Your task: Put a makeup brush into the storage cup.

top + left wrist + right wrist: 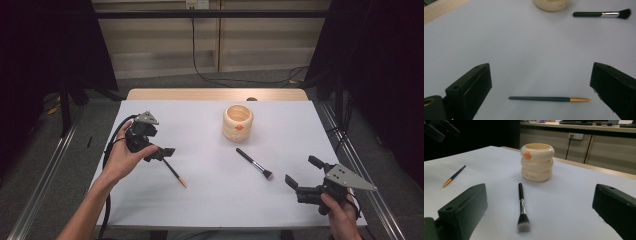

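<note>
White tabletop (210, 195), left gripper (541, 82) fingers released over slim pencil (549, 99), right gripper (540, 207) fingers released facing makeup brush (522, 205), ringed cup (537, 162) behind.

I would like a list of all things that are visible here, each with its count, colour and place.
cup: one, cream with an orange mark, ringed sides, upright at the far middle of the table
makeup brush: one, black handle, silver collar, dark bristles, lying flat in front of the cup
thin pencil: one, dark with a gold tip, lying flat at the left, below the left gripper
table: one, white top with a wooden far edge
cables on the floor: a few, black, beyond the table
left gripper: one, black, jaws open above the thin pencil, nothing held
right gripper: one, black, jaws open facing the makeup brush, nothing held
person's hands: two, one on each gripper
</note>
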Available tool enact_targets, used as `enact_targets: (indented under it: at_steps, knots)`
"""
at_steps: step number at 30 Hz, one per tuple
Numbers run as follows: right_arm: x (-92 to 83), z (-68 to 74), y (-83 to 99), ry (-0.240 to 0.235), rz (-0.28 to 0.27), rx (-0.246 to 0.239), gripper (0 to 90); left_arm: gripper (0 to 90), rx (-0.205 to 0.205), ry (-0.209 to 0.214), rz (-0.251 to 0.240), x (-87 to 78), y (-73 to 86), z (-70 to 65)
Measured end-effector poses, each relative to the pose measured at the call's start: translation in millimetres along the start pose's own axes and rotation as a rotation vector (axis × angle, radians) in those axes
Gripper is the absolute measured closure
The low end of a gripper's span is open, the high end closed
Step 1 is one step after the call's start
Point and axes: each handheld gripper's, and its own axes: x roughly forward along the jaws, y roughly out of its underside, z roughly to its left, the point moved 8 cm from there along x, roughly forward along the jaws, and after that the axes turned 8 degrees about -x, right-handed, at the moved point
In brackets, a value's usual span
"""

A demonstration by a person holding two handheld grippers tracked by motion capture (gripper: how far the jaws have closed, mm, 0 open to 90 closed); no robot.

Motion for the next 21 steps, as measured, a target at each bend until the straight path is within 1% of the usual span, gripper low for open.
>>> enact_targets:
  at_steps: [2, 4, 5, 7, 8, 9, 10, 12, 13, 14, 15, 16, 18, 19, 20, 21]
  knots:
    - [0.3, 0.3, 0.0, -0.005, -0.001, 0.002, 0.0, 4.0, 0.000, -0.006, 0.009, 0.3, 1.5, 0.5]
    - [0.8, 0.9, 1.0, -0.011, 0.005, 0.008, 0.0, 4.0, -0.001, -0.008, 0.031, 1.1, 4.0, 1.1]
    - [1.0, 1.0, 1.7, -0.012, 0.010, 0.004, 0.0, 4.1, 0.001, -0.009, 0.041, 1.7, 5.4, 1.4]
    - [1.5, 1.8, 1.8, -0.015, 0.012, 0.001, 0.0, 4.5, -0.002, -0.014, 0.070, 2.9, 8.9, 1.9]
    - [1.5, 1.8, 1.8, -0.015, 0.012, 0.001, 0.0, 4.5, 0.001, -0.007, 0.089, 3.4, 10.8, 2.0]
    - [1.9, 2.5, 1.9, -0.018, 0.013, 0.003, 0.0, 4.5, 0.001, -0.006, 0.130, 4.7, 15.2, 3.4]
    - [2.0, 2.4, 1.9, -0.017, 0.014, 0.001, 0.0, 4.8, 0.001, -0.006, 0.130, 4.7, 15.2, 3.4]
    - [1.8, 2.4, 1.9, -0.017, 0.013, 0.001, 0.0, 5.1, -0.019, -0.022, 0.151, 6.7, 19.3, 6.2]
    - [1.7, 2.3, 2.1, -0.017, 0.015, 0.001, 0.0, 5.1, -0.019, -0.025, 0.181, 7.8, 23.8, 8.9]
    - [1.8, 2.3, 2.3, -0.016, 0.016, 0.001, 0.0, 5.1, -0.030, -0.020, 0.193, 8.4, 25.8, 9.2]
    - [1.8, 2.1, 2.4, -0.015, 0.017, 0.000, 0.0, 5.1, -0.030, -0.020, 0.193, 8.4, 25.8, 9.2]
    - [2.0, 1.7, 2.4, -0.014, 0.018, 0.000, 0.0, 5.0, -0.026, -0.012, 0.222, 9.5, 30.8, 10.8]
    - [2.5, 2.1, 2.7, -0.017, 0.020, 0.003, 0.0, 4.0, -0.018, 0.000, 0.239, 9.8, 34.0, 10.6]
    - [2.5, 2.4, 2.8, -0.018, 0.021, 0.003, 0.0, 4.0, -0.019, 0.018, 0.250, 9.9, 36.2, 9.7]
    - [2.6, 2.5, 2.7, -0.018, 0.021, 0.002, 0.0, 4.0, -0.023, 0.020, 0.262, 9.8, 37.9, 9.8]
    - [2.5, 2.3, 2.9, -0.016, 0.022, -0.002, 0.0, 4.1, -0.023, 0.020, 0.262, 9.8, 37.9, 9.8]
